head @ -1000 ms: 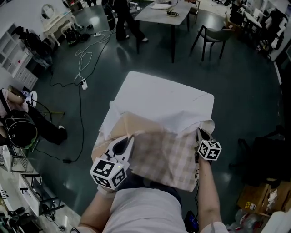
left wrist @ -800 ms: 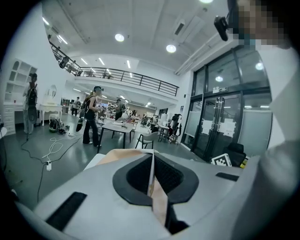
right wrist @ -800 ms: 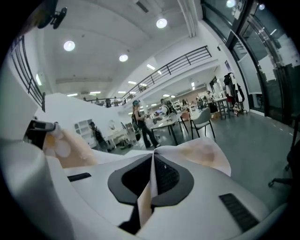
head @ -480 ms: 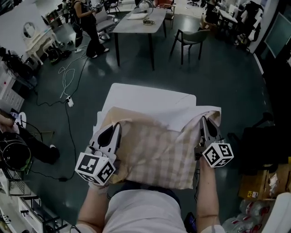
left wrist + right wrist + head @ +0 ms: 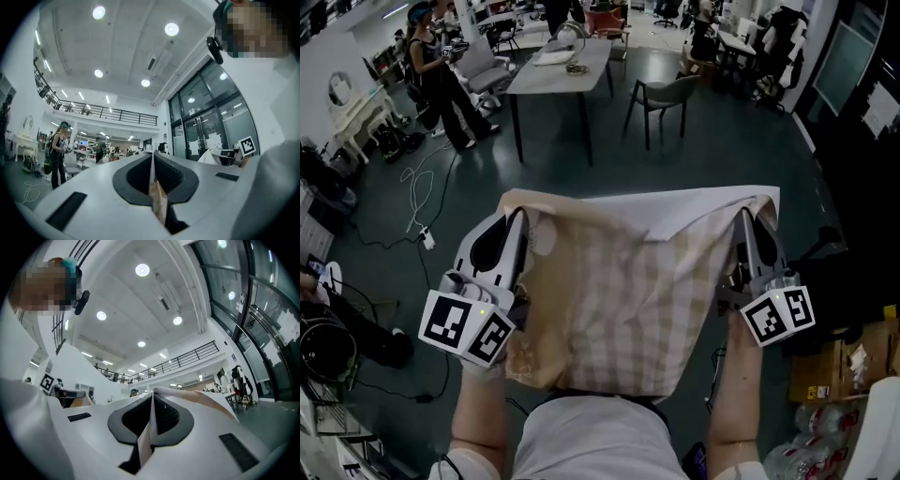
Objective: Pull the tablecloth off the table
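The left gripper (image 5: 514,225) and right gripper (image 5: 742,223) each clamp the upper edge of the checked tablecloth (image 5: 628,300), which hangs spread between them at frame centre.

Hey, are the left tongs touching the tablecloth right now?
Touching. The left gripper view shows the left tongs shut on a fold of the tablecloth.

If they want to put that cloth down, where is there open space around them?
Bare floor lies between the lifted tablecloth and the chair beside the far table. Left is crowded: cables and a standing person. Lower right holds a cardboard box.
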The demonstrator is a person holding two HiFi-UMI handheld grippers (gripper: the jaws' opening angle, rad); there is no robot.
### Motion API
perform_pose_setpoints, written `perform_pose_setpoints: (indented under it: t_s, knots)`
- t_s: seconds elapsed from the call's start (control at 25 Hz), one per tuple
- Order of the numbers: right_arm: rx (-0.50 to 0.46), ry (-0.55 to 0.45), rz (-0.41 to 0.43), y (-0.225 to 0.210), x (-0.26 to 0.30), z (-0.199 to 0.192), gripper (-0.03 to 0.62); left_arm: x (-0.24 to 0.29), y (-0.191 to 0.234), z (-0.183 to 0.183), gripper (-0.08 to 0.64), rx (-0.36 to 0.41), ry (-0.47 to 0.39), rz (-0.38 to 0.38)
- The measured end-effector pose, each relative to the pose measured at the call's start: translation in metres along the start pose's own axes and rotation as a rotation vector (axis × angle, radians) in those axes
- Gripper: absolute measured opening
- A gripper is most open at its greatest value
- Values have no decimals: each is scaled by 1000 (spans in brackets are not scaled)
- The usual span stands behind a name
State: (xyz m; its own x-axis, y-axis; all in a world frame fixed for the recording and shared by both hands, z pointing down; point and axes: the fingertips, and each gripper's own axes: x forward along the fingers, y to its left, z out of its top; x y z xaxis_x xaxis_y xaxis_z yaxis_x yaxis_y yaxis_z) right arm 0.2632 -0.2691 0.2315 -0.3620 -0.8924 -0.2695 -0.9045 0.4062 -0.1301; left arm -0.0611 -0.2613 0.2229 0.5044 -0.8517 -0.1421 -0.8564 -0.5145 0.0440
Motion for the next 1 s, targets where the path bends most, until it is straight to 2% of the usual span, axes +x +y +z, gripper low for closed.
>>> perform_pose_setpoints:
  t_s: [0.2, 0.36, 0.6, 0.84, 1.0]
  knots:
    - [-58, -119, 8, 5, 5, 73, 25, 21, -7, 65, 10, 71, -125, -21]
    - [-140, -171, 39, 25, 10, 117, 25, 30, -25, 99, 11, 110, -188, -35]
    - [-188, -228, 70, 46, 3, 152, 25, 34, -52, 124, 11, 134, -248, -49]
    - [-187, -303, 109, 63, -30, 199, 25, 13, -74, 156, 11, 146, -321, -4]
    - [-177, -301, 125, 75, -49, 198, 25, -2, -94, 152, 11, 159, -310, -29]
